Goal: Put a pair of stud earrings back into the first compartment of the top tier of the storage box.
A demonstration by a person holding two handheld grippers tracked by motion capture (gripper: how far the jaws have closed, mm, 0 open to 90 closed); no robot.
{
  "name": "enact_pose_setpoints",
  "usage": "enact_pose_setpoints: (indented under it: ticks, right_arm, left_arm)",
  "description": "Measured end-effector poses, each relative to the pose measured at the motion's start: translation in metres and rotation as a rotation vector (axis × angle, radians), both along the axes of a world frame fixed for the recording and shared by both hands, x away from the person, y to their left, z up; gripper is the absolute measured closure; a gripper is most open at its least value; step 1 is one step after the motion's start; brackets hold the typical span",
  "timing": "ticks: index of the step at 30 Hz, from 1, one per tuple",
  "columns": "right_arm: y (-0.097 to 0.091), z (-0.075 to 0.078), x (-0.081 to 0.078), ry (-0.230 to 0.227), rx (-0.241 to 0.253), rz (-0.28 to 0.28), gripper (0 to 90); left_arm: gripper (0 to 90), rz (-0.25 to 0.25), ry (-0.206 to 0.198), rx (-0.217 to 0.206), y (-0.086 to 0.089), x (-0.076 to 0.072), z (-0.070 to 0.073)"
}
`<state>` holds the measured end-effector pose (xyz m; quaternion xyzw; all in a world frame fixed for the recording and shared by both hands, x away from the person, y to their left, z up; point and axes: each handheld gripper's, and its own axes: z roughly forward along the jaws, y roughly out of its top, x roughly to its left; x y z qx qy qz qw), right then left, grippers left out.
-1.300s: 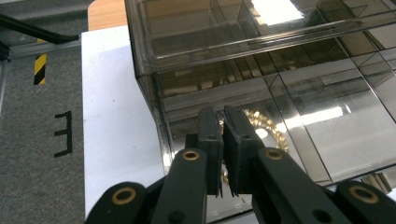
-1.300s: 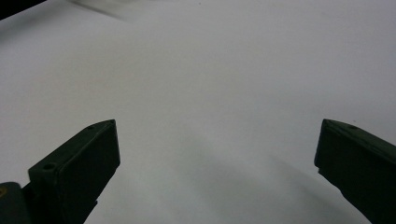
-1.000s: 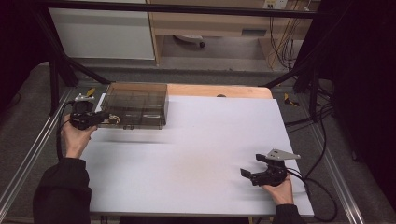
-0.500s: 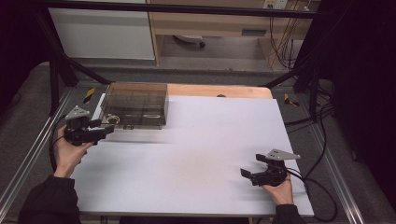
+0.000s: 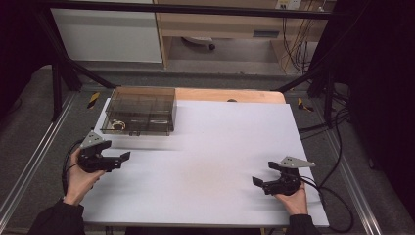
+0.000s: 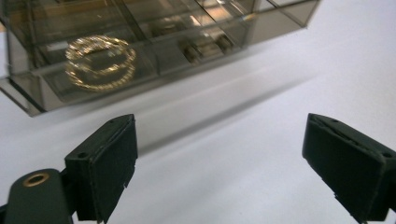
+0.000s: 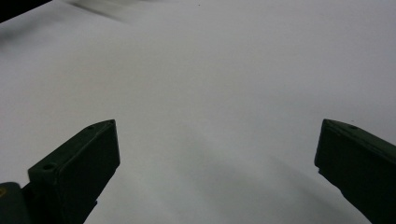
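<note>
A smoky clear plastic box (image 5: 139, 110) with compartments sits at the back left of the white table (image 5: 215, 147). A gold beaded bracelet (image 6: 100, 61) lies inside its front left compartment, also seen as a small gold bracelet (image 5: 116, 125) in the high view. My left gripper (image 5: 122, 159) hovers low in front of the box at the table's left edge; its jaws have just been opening and stand wide with nothing between them. In the left gripper view my left gripper (image 6: 224, 172) faces the box (image 6: 154, 42). My right gripper (image 5: 259, 182) rests open at the front right, empty over bare table (image 7: 210, 93).
Metal rails run along both sides of the table (image 5: 29, 171). A wooden strip (image 5: 230, 94) shows behind the white surface. Cables (image 5: 337, 161) trail off the right side. A white cabinet (image 5: 107, 34) stands on the floor beyond.
My left gripper pulled back from the box's left side toward the front edge, sank a little, and its jaws opened. The right gripper kept still.
</note>
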<state>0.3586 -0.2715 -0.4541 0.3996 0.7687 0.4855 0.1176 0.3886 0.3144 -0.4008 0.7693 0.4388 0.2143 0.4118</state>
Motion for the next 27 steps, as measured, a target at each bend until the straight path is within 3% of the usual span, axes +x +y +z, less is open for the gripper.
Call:
enact_pose_setpoints:
  ticks: [8,17,27]
  right_arm:
    - [0.000,0.000,0.000,0.001,0.000,0.002,0.6]
    - [0.001,-0.001,0.000,0.006,0.000,0.004,0.6]
    - [0.001,-0.001,0.000,0.005,0.001,0.006,0.6]
  left_arm:
    - [9.4,-0.057,0.013,0.006,-0.014,-0.014,-0.022]
    - [8.3,-0.116,0.033,0.010,-0.022,-0.022,-0.037]
    - [7.9,-0.117,0.041,0.030,-0.021,-0.025,-0.043]
